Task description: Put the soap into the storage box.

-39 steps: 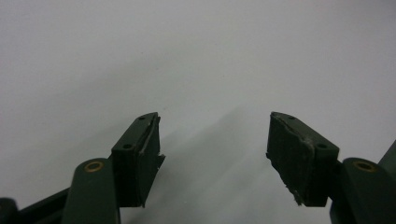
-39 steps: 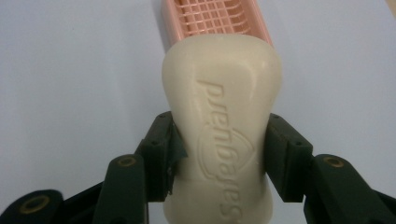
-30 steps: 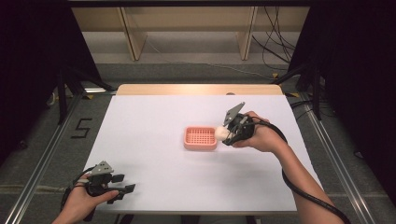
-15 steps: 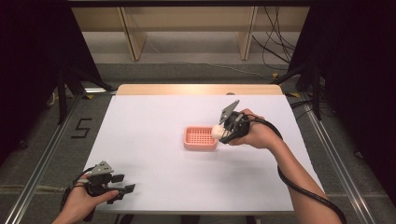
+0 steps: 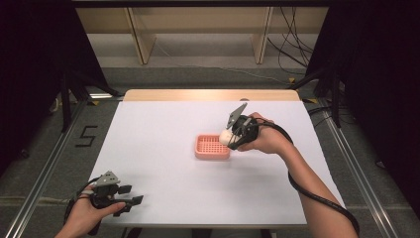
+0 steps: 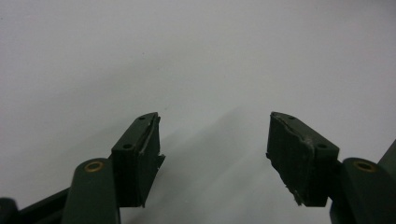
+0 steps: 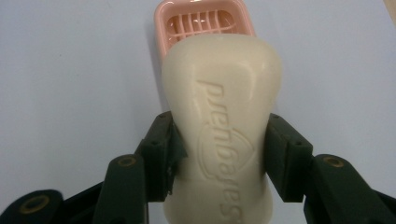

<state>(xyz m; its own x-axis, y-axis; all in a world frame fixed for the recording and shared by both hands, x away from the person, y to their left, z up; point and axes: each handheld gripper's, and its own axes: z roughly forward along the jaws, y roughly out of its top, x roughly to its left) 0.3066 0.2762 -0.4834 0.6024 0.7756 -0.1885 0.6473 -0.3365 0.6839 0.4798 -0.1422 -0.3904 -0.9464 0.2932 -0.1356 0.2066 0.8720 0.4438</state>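
Gripping soap bar (image 7: 223,130) lengthwise, right claw (image 5: 229,137) aims toward dish (image 5: 212,147), seemingly above.

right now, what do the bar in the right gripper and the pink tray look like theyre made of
The bar looks like soap: cream, matte and waxy, with a name pressed into its face. The pink tray looks like moulded plastic: smooth, slightly glossy, with a slotted grid floor. Neither is certain from looks alone.
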